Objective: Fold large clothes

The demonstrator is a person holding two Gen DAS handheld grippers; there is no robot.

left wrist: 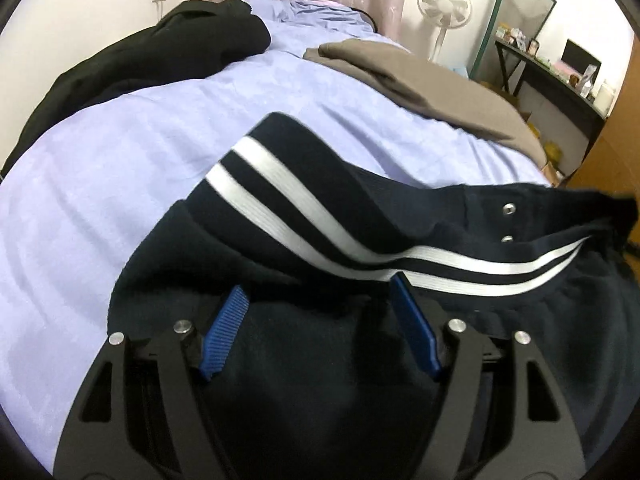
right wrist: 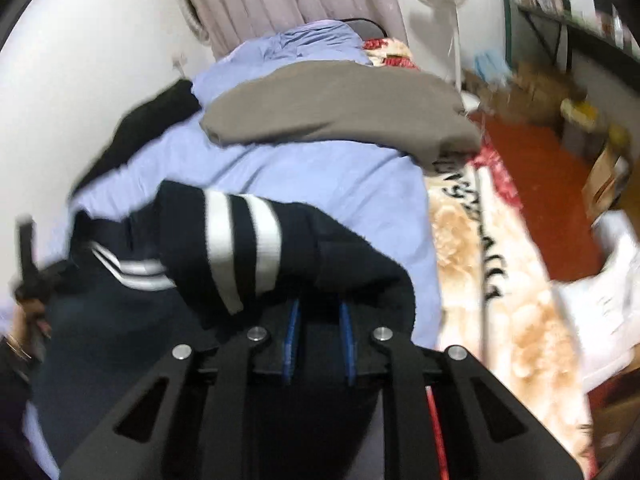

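Note:
A navy jacket [left wrist: 320, 216] with two white stripes on its ribbed bands lies bunched on the light blue bed sheet [left wrist: 120, 184]. My left gripper [left wrist: 318, 286] stands open over it, its blue pads [left wrist: 222, 332] wide apart, with dark cloth below and a striped band lying just past the tips. In the right wrist view the same jacket [right wrist: 224, 248] shows a striped cuff folded over. My right gripper [right wrist: 320, 306] is shut on a fold of the navy cloth, its blue pads close together. A person's hand [right wrist: 24, 312] shows blurred at the left edge.
A black garment [left wrist: 140, 64] lies at the far left of the bed, and a folded grey-brown garment [left wrist: 420, 76] at the far right. A patterned fleece blanket [right wrist: 500, 280] hangs off the right side. A fan [left wrist: 444, 4] and a desk [left wrist: 560, 80] stand beyond.

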